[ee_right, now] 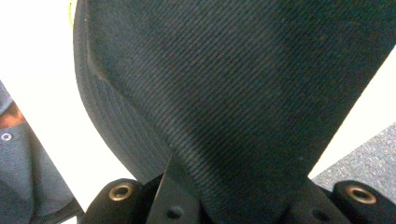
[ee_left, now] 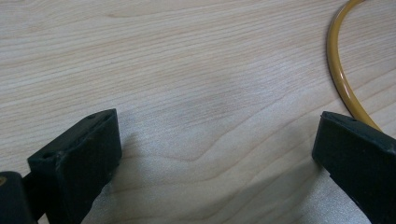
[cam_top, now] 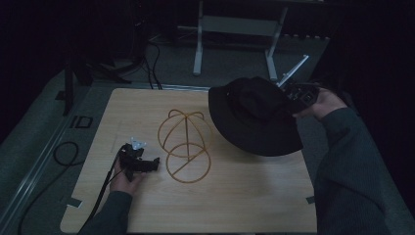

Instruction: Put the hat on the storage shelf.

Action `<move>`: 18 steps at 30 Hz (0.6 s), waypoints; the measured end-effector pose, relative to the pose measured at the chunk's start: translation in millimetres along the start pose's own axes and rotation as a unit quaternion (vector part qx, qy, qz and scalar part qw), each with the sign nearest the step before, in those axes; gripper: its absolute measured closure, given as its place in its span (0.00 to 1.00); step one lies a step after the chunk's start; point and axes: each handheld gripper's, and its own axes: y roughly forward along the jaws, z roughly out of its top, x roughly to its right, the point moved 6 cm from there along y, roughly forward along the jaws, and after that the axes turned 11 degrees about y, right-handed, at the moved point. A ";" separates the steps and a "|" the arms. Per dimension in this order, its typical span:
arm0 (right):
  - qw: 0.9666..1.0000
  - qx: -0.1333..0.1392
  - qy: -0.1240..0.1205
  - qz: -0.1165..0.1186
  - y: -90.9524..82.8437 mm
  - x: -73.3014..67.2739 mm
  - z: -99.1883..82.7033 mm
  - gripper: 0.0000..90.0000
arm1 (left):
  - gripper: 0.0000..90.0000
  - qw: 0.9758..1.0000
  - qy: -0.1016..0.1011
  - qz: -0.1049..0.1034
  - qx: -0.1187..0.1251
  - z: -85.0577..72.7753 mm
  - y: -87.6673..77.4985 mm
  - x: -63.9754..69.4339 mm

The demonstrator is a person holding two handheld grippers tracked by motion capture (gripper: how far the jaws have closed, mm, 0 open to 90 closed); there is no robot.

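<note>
Right hand-held gripper pinching black twill bucket hat; left hand-held gripper spread beside yellow wire stand.

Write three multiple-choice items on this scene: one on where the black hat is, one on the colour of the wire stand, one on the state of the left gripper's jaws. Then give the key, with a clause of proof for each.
1. Where is the black fabric bucket hat?
A. Set on the wire stand
B. Held up in the right gripper, to the right of the stand
C. Flat on the floor

2. What colour is the domed wire hat stand?
A. Yellow-orange
B. Blue
C. White

3. How do the jaws of the left gripper stand?
A. Clamped on the hat
C. Clamped on the stand's ring
B. Wide apart, nothing between them

Key: 1 B, the hat's cloth is pinched at the right gripper's jaws, clear of the stand. 2 A, the wire shows yellow-orange against the pale wooden table. 3 B, bare wood lies between the two black jaws.
</note>
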 end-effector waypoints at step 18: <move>0.999 0.029 -0.020 0.013 -18.4 -8.8 7.6 0.96 | 0.02 1.000 -0.001 0.001 0.001 0.1 0.2 0.1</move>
